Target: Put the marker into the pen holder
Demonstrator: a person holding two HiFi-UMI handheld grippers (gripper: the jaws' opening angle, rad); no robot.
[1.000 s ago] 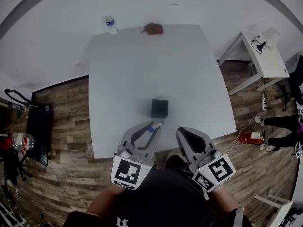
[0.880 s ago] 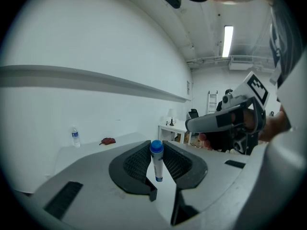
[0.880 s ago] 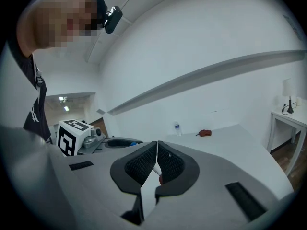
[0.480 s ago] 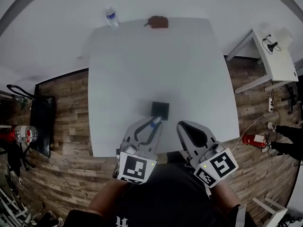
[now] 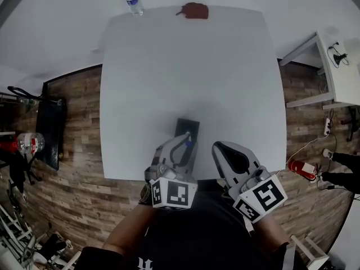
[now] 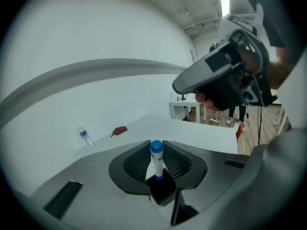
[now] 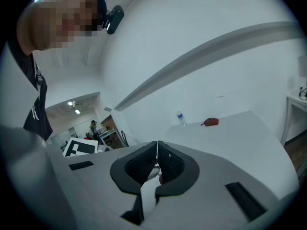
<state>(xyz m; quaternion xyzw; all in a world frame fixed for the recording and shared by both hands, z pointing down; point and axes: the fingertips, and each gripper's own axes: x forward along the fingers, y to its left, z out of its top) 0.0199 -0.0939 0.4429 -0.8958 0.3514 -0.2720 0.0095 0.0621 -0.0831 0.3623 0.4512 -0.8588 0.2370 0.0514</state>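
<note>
A black square pen holder [image 5: 185, 127] stands near the front edge of the white table [image 5: 191, 66]. My left gripper [image 5: 184, 145] hangs right over it and is shut on a white marker with a blue cap [image 5: 188, 140]. In the left gripper view the marker [image 6: 157, 163] stands between the pads, its lower end at the opening of the pen holder [image 6: 163, 189]. Whether it touches the inside is hidden. My right gripper [image 5: 217, 147] hovers just to the right at the table's edge. Its pads meet in the right gripper view [image 7: 157, 147] with nothing held.
A water bottle [image 5: 134, 3] and a reddish-brown pouch [image 5: 196, 10] sit at the table's far edge. A white side table [image 5: 337, 66] and a red fire extinguisher [image 5: 301, 167] are on the wooden floor to the right. Dark bags [image 5: 48, 139] are on the left.
My left gripper has carried the marker forward from in front of the pen holder to just over it. The right gripper has kept its place beside it.
</note>
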